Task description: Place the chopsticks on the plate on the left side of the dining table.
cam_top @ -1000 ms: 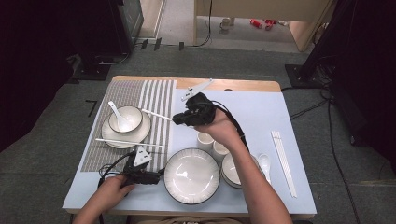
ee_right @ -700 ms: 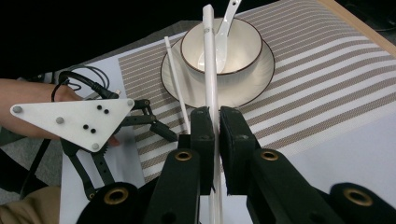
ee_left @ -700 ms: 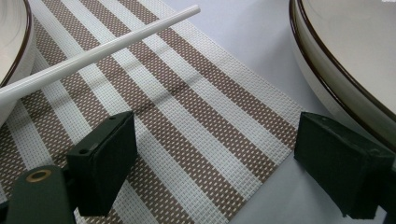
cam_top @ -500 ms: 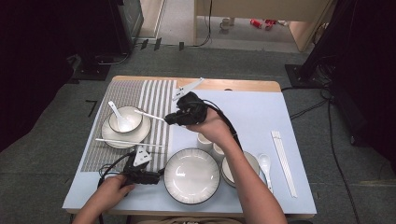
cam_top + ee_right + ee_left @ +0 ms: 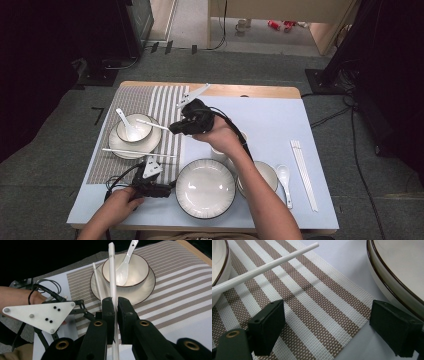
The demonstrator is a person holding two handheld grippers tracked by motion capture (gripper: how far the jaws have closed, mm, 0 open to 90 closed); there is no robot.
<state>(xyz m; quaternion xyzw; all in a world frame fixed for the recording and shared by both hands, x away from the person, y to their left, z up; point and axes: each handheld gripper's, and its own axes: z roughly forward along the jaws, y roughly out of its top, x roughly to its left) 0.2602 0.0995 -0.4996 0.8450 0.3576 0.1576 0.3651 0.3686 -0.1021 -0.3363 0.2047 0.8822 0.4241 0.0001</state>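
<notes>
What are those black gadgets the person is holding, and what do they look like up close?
Each hand carries a black two-jaw tool. The right gripper has blocky black jaws on arms with brass-coloured rivets. The left gripper has the same square black pads, a white three-cornered plate with dark dots on top, and a black cable trailing off. The forearms are bare, with no sleeves.

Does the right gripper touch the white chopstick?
Touching. In the right gripper view the right gripper has its jaws shut on the chopstick, pads pressing both sides.
</notes>
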